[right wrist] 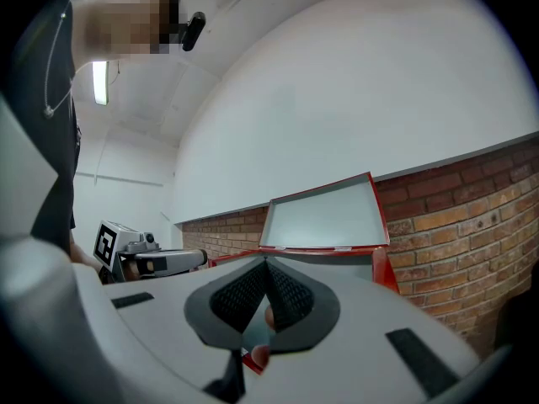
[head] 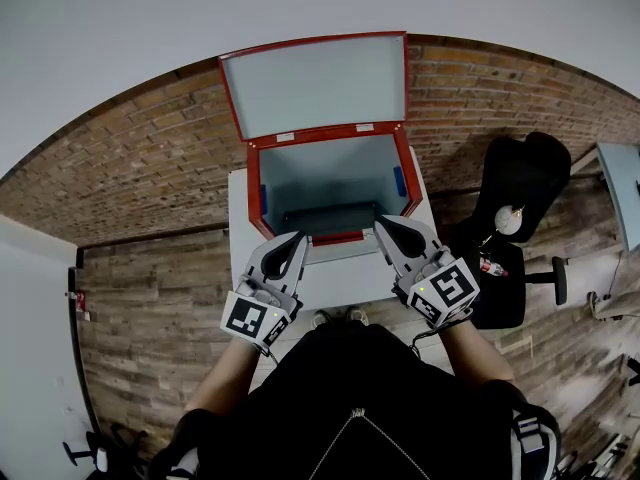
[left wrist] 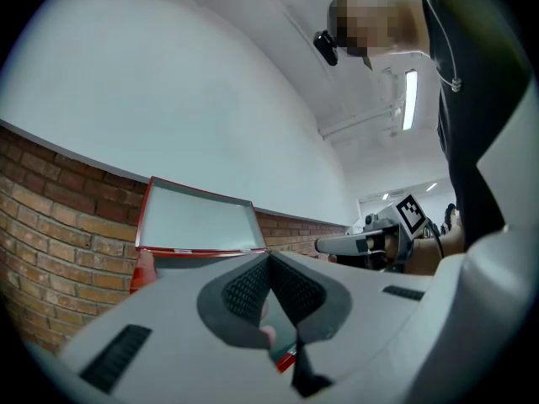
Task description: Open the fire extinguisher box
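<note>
The red fire extinguisher box (head: 254, 193) stands on a white stand (head: 340, 278) against the brick wall. Its lid (head: 315, 83) is swung up and leans back on the wall, so the grey inside shows. My left gripper (head: 297, 238) is at the box's front left corner, jaws shut with nothing between them. At the front right corner my right gripper (head: 383, 223) is shut and empty too. In the left gripper view the shut left gripper (left wrist: 269, 259) points level at the raised lid (left wrist: 198, 221). The right gripper view has the right gripper (right wrist: 266, 263) under the lid (right wrist: 324, 217).
A black office chair (head: 520, 198) stands to the right of the stand. The brick wall (head: 150, 158) runs behind the box, with wooden floor (head: 150, 308) to the left. Each gripper shows in the other's view: right gripper (left wrist: 362, 242), left gripper (right wrist: 160, 261).
</note>
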`<state>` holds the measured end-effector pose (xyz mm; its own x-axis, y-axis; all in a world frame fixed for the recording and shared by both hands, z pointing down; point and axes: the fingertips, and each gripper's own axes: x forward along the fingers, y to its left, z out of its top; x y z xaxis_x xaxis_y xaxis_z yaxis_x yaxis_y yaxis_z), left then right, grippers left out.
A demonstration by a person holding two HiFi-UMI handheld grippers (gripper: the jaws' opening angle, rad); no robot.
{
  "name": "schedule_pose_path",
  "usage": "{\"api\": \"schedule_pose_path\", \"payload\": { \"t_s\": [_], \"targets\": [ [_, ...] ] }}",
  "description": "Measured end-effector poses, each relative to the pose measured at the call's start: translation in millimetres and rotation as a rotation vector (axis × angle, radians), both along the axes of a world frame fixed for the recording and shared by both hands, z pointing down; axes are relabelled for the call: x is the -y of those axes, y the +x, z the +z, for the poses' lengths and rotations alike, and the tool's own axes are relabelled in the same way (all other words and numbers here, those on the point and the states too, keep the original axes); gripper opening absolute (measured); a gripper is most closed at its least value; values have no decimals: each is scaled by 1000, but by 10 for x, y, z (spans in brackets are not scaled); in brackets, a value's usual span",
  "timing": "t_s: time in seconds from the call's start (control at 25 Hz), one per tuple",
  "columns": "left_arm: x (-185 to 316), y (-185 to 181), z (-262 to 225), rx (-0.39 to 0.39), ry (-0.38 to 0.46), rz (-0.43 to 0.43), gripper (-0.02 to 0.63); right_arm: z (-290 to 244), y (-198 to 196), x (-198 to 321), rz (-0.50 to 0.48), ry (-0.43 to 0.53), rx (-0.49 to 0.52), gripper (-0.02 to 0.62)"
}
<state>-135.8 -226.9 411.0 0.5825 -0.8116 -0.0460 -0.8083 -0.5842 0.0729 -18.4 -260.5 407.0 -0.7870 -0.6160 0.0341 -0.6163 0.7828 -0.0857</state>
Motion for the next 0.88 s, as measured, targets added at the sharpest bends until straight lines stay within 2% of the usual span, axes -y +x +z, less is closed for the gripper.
{"api": "schedule_pose_path", "payload": {
  "t_s": [0.88],
  "targets": [
    [43,20,77,19,-13,10,49,54,18,76,18,-15,2,18]
  ]
}}
